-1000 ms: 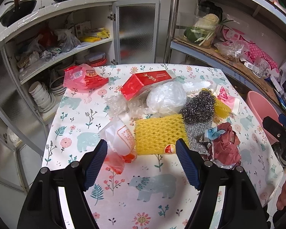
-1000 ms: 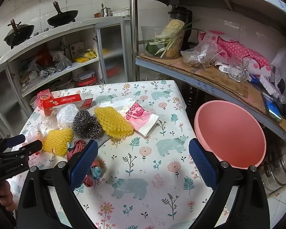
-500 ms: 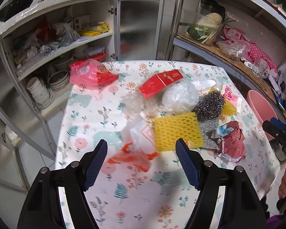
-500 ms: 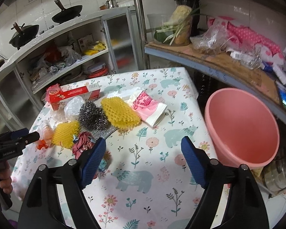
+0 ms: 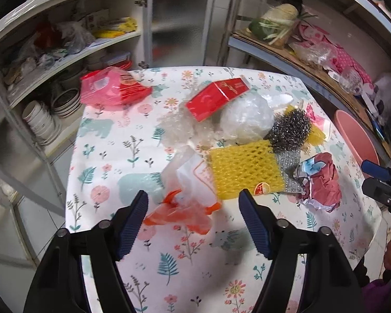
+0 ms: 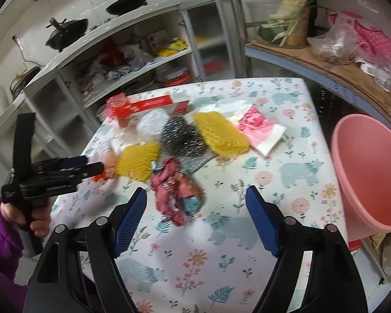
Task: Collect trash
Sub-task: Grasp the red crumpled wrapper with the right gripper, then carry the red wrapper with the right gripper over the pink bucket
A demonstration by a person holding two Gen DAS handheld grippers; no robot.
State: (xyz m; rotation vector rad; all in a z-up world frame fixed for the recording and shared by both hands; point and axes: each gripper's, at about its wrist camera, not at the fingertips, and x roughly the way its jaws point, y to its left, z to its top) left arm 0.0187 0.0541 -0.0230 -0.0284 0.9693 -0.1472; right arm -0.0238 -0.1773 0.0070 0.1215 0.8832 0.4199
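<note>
Left gripper [image 5: 193,208]: jaws apart, framing the orange bag [image 5: 179,212], likely its target.
Right gripper [image 6: 195,208]: jaws apart, empty, before the crumpled red wrapper [image 6: 173,190].
Trash: mid-table [image 6: 286,208], uncollected.
Pink basin [image 6: 367,172]: right of table, probably for trash.

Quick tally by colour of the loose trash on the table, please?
Yellow foam nets: 2
Red or pink items: 4
Clear or white plastic: 3
Silver scourer: 1
Total: 10
</note>
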